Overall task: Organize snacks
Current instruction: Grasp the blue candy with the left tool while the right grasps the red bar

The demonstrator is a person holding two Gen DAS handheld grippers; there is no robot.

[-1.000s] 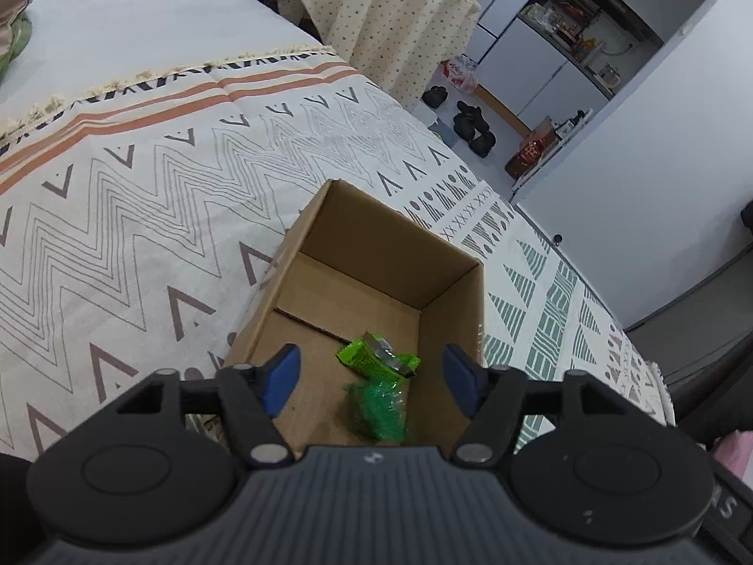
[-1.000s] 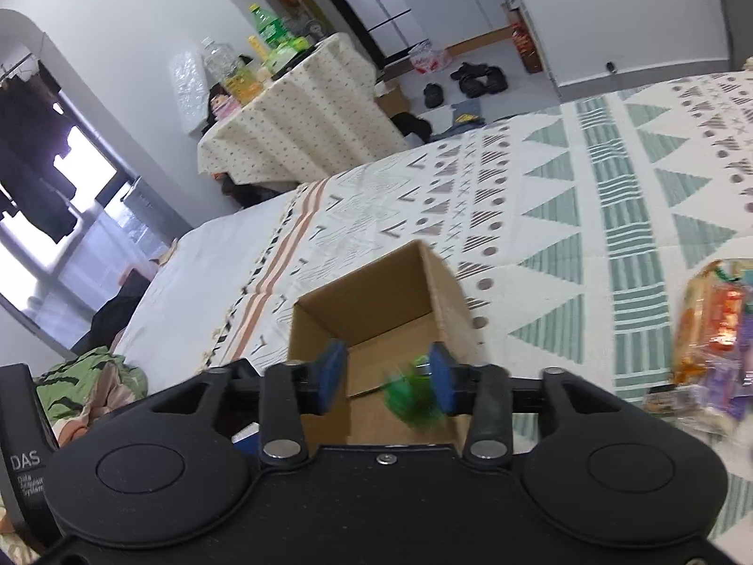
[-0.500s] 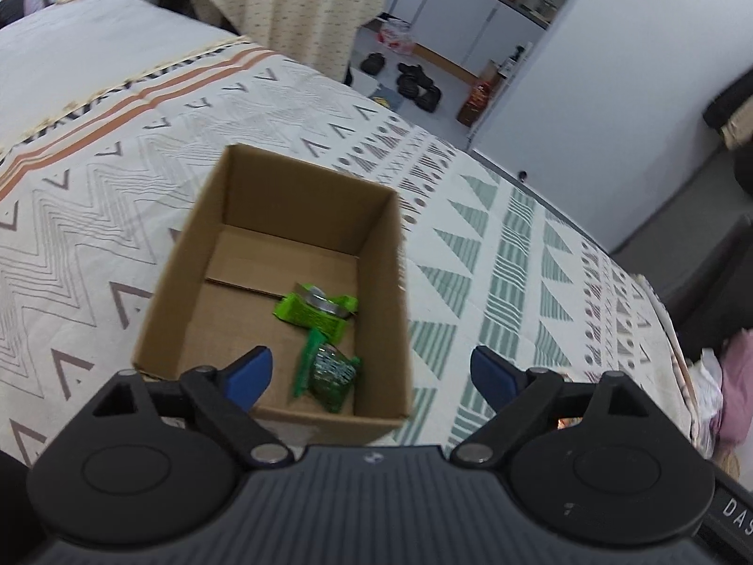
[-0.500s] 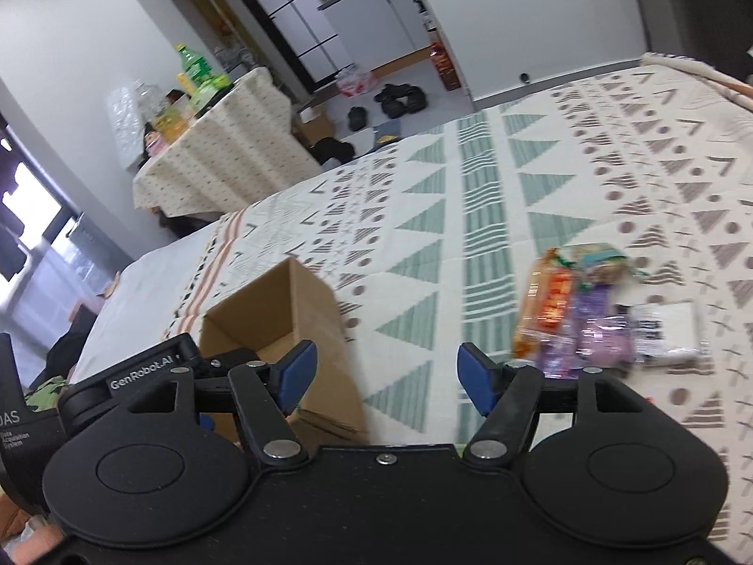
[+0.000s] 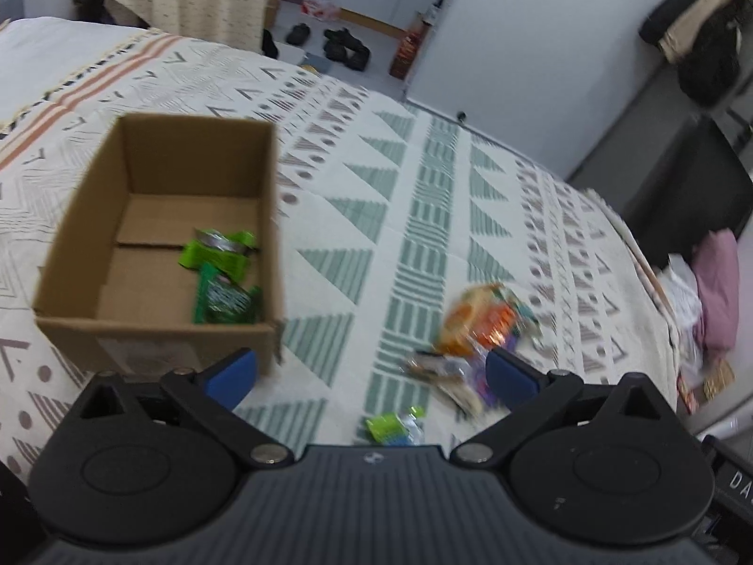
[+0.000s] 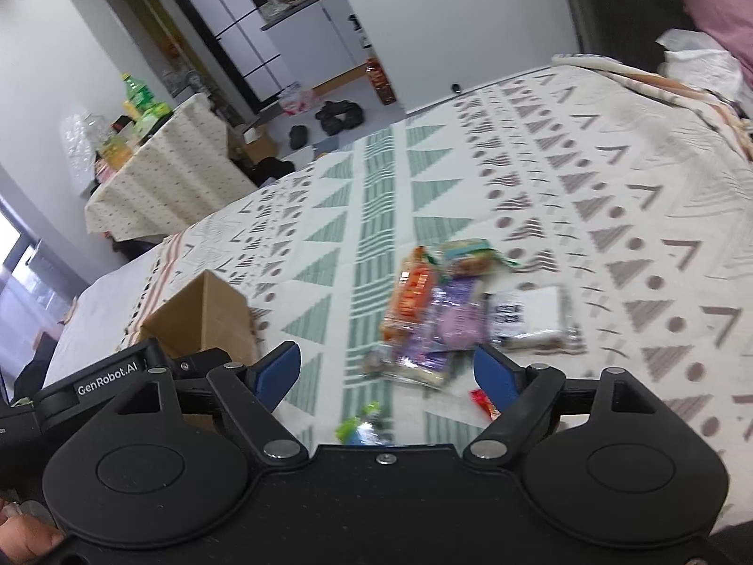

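Cardboard box (image 5: 155, 240) at left already holds two green packs (image 5: 221, 278), so both grippers (image 5: 372, 372) (image 6: 386, 372), jaws just opened wide and empty, should settle squarely over one snack in the pile (image 6: 452, 310) at centre before closing.

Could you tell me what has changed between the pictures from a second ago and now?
Both tongs have swung away from the brown cardboard box toward the pile of loose snack packets on the patterned bedspread. The right tongs, whose jaws have just been opening, let a dark green packet go into the box; the left tongs opened too, both empty. The box and the light green packet stayed put.
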